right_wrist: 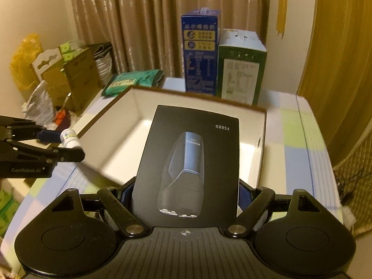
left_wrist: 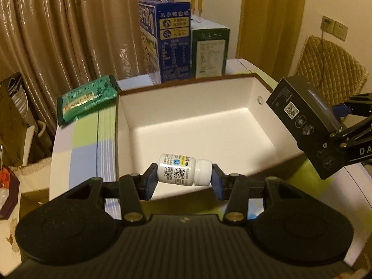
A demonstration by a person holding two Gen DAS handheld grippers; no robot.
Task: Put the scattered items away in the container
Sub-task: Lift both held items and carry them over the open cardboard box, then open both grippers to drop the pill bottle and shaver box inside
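Left tool [left_wrist: 184, 178] clamps the white bottle [left_wrist: 183, 172] sideways, right tool [right_wrist: 186, 195] grips the black box [right_wrist: 188, 162], both over the container [left_wrist: 186, 125]

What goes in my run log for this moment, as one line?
left gripper: shut on pill bottle | right gripper: shut on shaver box | both over empty container

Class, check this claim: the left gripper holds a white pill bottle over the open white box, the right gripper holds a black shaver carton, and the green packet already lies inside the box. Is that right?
One detail is wrong. The green packet lies on the table outside the white box, past its far left corner, as the left wrist view shows. The left gripper does hold the pill bottle, and the right gripper the black shaver carton.
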